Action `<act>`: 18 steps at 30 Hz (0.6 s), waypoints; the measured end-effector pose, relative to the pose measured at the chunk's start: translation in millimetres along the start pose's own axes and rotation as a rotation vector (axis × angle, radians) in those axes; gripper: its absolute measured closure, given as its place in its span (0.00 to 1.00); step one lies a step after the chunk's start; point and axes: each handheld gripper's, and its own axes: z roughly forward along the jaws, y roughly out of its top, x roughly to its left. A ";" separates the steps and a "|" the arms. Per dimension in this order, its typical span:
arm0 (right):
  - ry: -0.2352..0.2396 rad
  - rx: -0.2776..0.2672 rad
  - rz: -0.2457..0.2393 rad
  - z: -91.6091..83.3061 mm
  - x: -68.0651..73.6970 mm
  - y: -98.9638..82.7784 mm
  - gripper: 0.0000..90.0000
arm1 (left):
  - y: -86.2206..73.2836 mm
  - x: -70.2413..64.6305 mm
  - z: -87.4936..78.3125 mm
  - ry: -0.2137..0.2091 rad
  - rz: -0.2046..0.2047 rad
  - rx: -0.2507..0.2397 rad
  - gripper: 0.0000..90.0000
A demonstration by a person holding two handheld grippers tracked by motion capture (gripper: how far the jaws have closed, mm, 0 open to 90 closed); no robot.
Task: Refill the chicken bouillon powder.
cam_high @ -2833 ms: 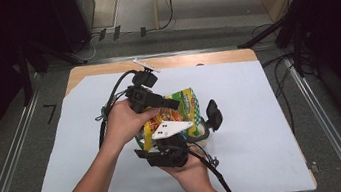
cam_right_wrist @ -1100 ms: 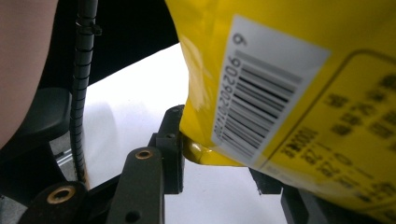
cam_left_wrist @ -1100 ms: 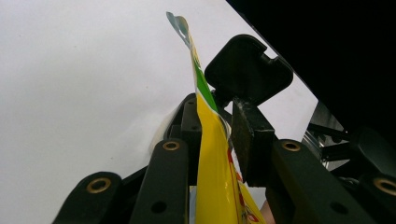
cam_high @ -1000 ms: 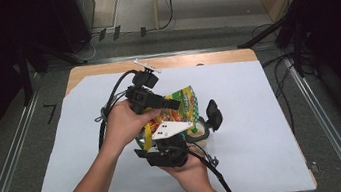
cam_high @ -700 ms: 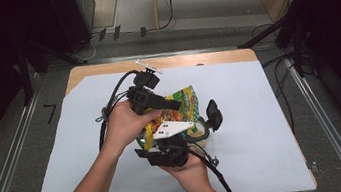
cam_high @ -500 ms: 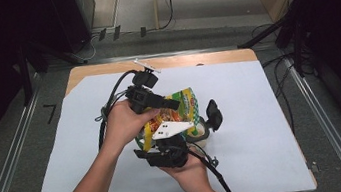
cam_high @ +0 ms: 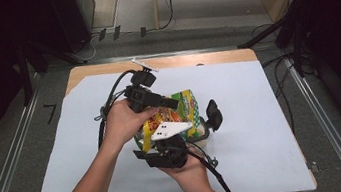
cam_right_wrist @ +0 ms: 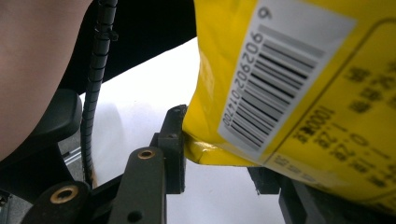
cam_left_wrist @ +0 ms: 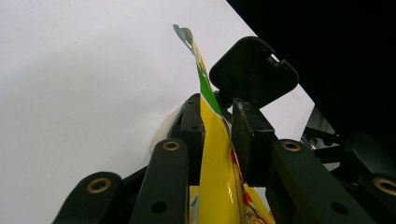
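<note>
Over the middle of the tabletop [cam_high: 283, 125], you hold a yellow snack bag [cam_high: 181, 112] pinched between both tools above the white paper sheet [cam_high: 80, 154]. Compared with the high views from the past few seconds, almost nothing has changed: both hands sit where they were, and the bag keeps the same tilt. I read that as a steady hold, so whatever comes next, likely a pull to tear the pack open, has not started.

Your left hand-held gripper [cam_left_wrist: 219, 135] is clenched on the bag's thin top edge; in the left gripper view the film runs straight up between the two black jaws, flattened there. Your right hand-held gripper [cam_right_wrist: 219, 149] grasps the bag's lower corner beside the barcode, with one jaw pressed against the yellow film; the far jaw is partly hidden behind the pack.

Seen from above, the bag's long axis runs from about seven o'clock to one o'clock, its green-trimmed end pointing toward one o'clock, away from you. It hangs off the sheet, carried wholly by your two grips.
</note>
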 end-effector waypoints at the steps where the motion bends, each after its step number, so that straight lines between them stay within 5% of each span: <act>1: 0.000 -0.003 0.000 0.3 0.2 -0.2 0.72 | -0.1 -0.1 0.0 0.001 0.001 0.000 0.84; 18: -0.006 -0.007 -0.007 0.4 -0.3 -1.0 0.72 | -0.2 -6.5 -0.4 0.018 0.020 -0.003 0.84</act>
